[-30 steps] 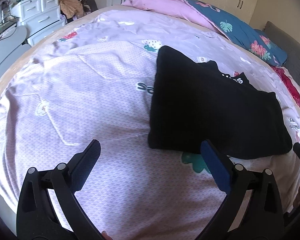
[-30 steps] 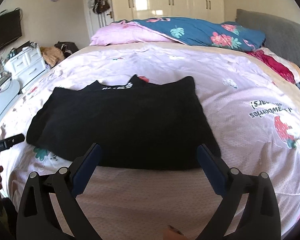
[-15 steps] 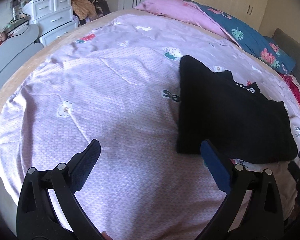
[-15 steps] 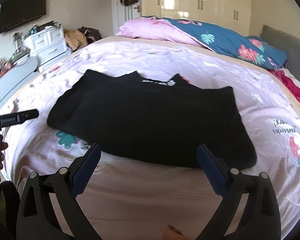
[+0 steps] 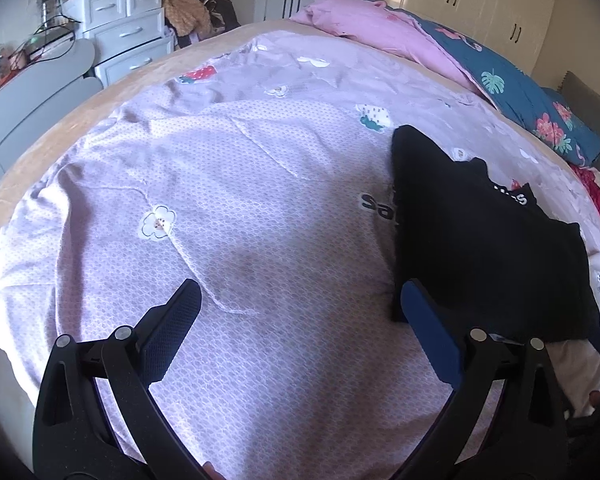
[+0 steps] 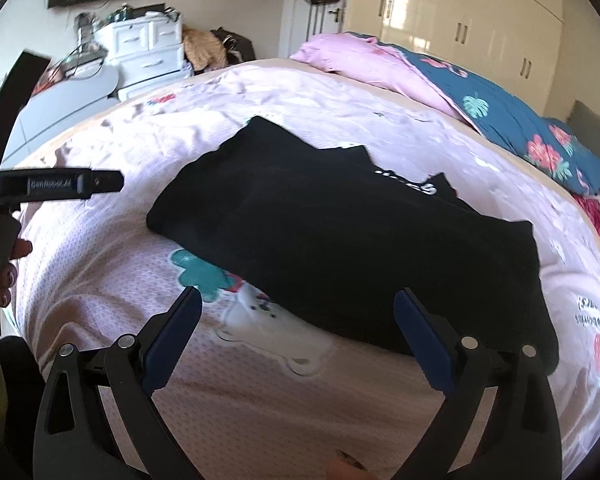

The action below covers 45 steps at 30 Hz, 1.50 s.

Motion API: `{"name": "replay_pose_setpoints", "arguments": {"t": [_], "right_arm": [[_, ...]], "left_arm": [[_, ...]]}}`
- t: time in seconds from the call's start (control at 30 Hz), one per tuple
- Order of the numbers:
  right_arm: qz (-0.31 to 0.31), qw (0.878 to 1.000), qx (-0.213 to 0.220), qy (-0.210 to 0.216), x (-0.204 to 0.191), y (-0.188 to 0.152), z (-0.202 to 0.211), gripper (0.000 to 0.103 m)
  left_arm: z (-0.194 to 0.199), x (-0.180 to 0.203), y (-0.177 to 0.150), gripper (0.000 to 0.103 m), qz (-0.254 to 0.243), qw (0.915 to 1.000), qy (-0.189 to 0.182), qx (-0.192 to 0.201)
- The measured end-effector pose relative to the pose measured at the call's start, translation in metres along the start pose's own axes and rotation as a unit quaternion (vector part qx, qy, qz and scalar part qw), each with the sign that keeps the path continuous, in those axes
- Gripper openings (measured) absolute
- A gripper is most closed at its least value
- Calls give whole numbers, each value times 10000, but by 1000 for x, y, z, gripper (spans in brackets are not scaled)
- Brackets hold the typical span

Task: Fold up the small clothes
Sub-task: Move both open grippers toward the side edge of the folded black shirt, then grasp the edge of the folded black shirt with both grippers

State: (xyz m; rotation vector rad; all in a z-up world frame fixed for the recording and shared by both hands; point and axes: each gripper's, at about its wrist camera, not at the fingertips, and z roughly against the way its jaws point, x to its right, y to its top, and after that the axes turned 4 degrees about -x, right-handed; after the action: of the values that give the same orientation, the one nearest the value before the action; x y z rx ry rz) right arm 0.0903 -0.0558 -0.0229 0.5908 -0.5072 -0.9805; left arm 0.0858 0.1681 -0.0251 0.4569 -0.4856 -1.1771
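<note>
Both grippers spread wide and empty over the bed, black garment lying folded on the sheet.

In the left wrist view the left gripper (image 5: 300, 300) hangs above bare pink sheet (image 5: 228, 208), fingers far apart with nothing between them; the garment (image 5: 480, 248) lies at about 3 o'clock, its near corner just behind the right-hand finger (image 5: 428, 328). In the right wrist view the right gripper (image 6: 298, 308) is equally wide and holds nothing; the garment (image 6: 340, 240) lies flat at 12 o'clock, its near edge just beyond the fingertips, white lettering showing at its far edge. The left gripper (image 6: 104, 181) reaches in at 9 o'clock, seen edge-on, with a hand (image 6: 10, 268) gripping its handle. A blue floral quilt (image 6: 500, 108) is bunched at 2 o'clock, white drawers (image 6: 148, 48) at 11 o'clock.
</note>
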Motion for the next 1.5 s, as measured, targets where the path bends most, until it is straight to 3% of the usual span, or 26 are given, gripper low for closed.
{"name": "replay_pose_setpoints", "arguments": {"t": [0.53,0.97,1.13,1.17,1.2,1.27,1.33,1.4,1.5], "right_arm": [[1100,9930,-280,-342,-61,19,-59,96],[1202,9906,-372,-543,-60,50,-101,96],[1225,9900,-164,-686,-55,59,-106,95],[1171,9909,-58,-665,-53,60,-103,92],[1129,9921,57,-549,-50,59,-97,80],[1140,9926,213,-372,-48,58,-88,65],[1234,9909,420,-324,-48,55,-77,49],[1239,9901,607,-241,-48,53,-67,30],[1196,9897,747,-228,-45,52,-56,18]], "left_arm": [[-18,-14,17,94,237,9996,133,-22],[-39,0,61,94,92,9995,287,89],[-52,6,79,94,130,9998,133,-21],[-56,9,83,94,135,9999,52,-76],[-58,10,87,94,136,9998,-38,-121],[-64,16,92,94,183,9992,-269,-236],[-72,21,99,94,340,9953,-786,-445],[-77,29,104,94,389,9920,-1054,-574],[-87,46,109,94,308,9886,-1237,-800]]}}
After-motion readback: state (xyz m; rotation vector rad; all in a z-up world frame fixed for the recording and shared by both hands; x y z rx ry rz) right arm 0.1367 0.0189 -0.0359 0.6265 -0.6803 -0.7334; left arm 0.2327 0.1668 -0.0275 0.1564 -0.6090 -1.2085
